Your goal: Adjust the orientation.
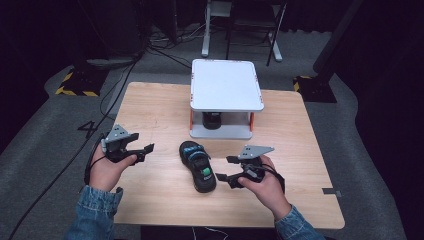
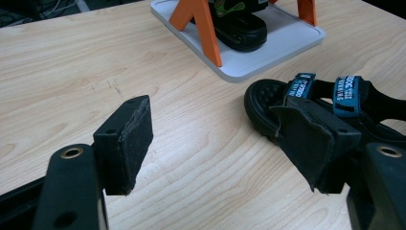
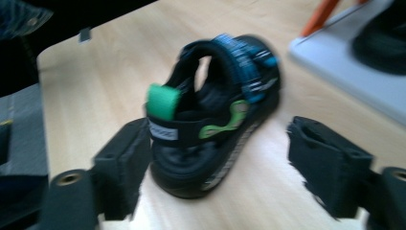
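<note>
A black sandal (image 1: pixel 198 165) with blue straps and a green tab lies on the wooden table (image 1: pixel 150 110), toe pointing away from me. A second black sandal (image 1: pixel 212 120) sits on the lower tray of a white stand (image 1: pixel 227 85) with orange posts. My left gripper (image 1: pixel 145 150) is open over bare wood, left of the loose sandal. In the left gripper view, its jaws (image 2: pixel 218 143) stand wide with the sandal's toe (image 2: pixel 261 98) beyond the right one. My right gripper (image 1: pixel 224 168) is open just right of the sandal's heel. In the blurred right gripper view, the heel (image 3: pixel 210 120) lies just ahead of the parted jaws (image 3: pixel 225 163).
The stand's lower tray (image 2: pixel 287 43) lies ahead of the left gripper, with the shelved sandal (image 2: pixel 239 28) between orange posts. Its corner (image 3: pixel 335 62) is at the upper right of the right gripper view. Grey floor, cables and dark equipment surround the table.
</note>
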`<control>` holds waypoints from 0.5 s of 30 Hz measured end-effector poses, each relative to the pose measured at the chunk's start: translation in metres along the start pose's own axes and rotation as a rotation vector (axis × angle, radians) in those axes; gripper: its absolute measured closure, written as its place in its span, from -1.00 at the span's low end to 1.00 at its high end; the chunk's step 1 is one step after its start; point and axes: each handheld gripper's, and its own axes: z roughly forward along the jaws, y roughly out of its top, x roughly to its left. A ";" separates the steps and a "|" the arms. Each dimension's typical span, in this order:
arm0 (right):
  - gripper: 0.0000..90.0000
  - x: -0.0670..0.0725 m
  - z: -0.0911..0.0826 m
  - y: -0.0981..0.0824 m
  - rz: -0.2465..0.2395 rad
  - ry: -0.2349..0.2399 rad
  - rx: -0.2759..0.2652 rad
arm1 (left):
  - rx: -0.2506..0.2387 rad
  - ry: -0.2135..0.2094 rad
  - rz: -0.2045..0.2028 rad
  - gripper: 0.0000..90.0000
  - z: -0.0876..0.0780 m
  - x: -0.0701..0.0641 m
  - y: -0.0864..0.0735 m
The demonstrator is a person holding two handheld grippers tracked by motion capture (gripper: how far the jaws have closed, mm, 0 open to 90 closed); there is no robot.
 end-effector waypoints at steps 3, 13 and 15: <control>-0.66 0.008 0.012 0.001 -0.024 0.034 0.018 | 0.005 -0.005 0.001 -0.37 0.001 0.000 0.000; -0.56 0.012 0.050 -0.005 0.003 0.035 0.074 | 0.009 -0.003 0.003 -0.37 0.003 -0.001 -0.002; -0.31 0.011 0.052 -0.007 0.010 0.037 0.065 | 0.010 -0.002 0.002 -0.37 0.002 -0.001 -0.003</control>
